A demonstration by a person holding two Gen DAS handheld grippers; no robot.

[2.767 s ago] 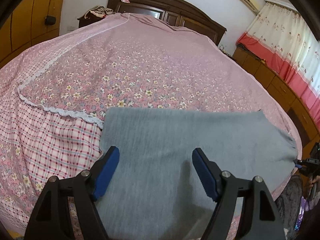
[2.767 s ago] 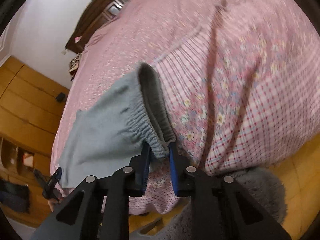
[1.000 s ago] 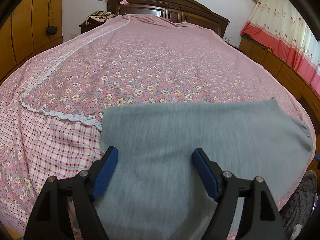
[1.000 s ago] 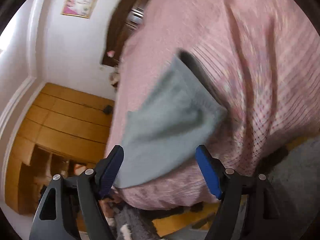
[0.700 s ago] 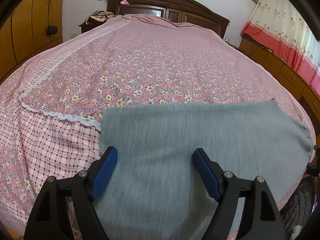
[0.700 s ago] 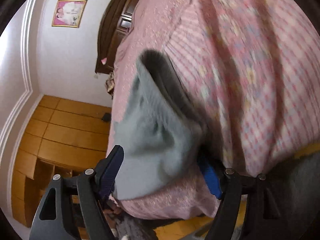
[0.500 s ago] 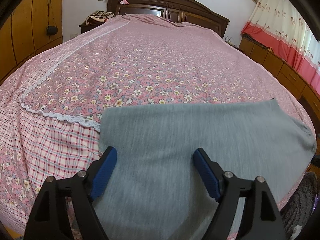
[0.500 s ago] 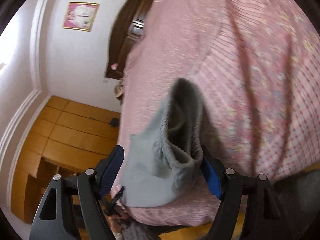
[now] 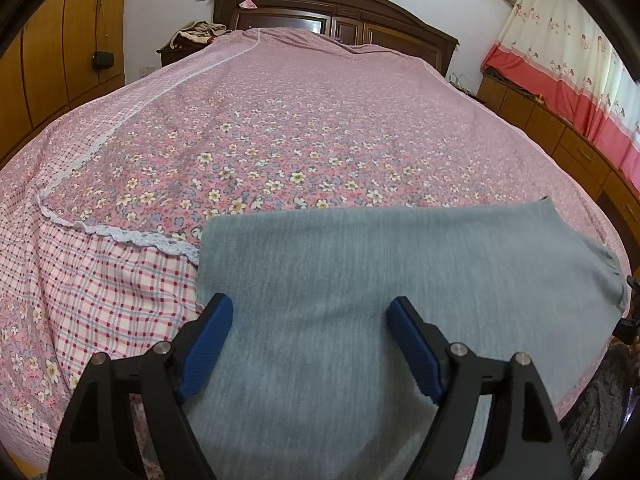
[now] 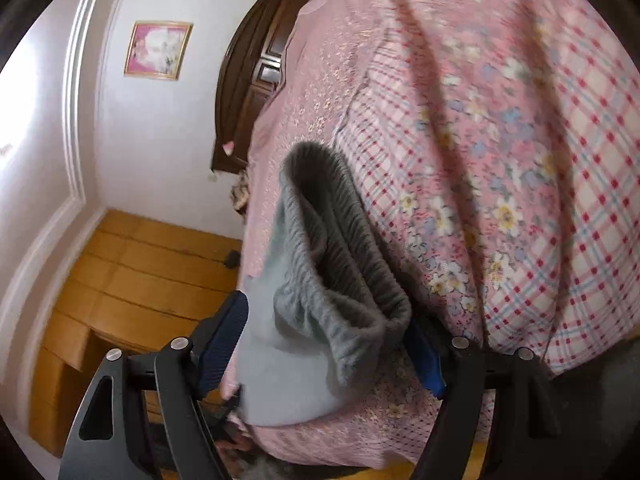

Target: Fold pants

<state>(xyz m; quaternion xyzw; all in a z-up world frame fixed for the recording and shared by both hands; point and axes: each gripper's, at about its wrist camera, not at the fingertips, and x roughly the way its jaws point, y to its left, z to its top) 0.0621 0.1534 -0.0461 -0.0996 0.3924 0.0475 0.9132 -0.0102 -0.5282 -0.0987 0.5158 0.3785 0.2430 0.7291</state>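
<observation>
Grey pants (image 9: 360, 272) lie flat across the near end of a pink floral bed (image 9: 304, 120). My left gripper (image 9: 308, 344) is open just above the pants near their left edge, jaws apart, holding nothing. In the right wrist view the pants' elastic waistband (image 10: 340, 256) gapes open at the bed's edge. My right gripper (image 10: 326, 346) is open with the waistband end between its blue fingers (image 10: 222, 340), not clamped. The right finger is partly hidden behind the cloth.
A checked border with lace trim (image 9: 120, 264) runs along the bed's near left. A dark wooden headboard (image 9: 332, 12) stands at the far end. Wooden cabinets (image 9: 560, 136) and a curtain (image 9: 572, 52) line the right side. Wood wardrobe panels (image 10: 132, 280) show beyond the bed.
My right gripper let go of the waistband, opened, and has swung back so the waistband end lies between its open jaws. My left gripper has stayed open and nearly still.
</observation>
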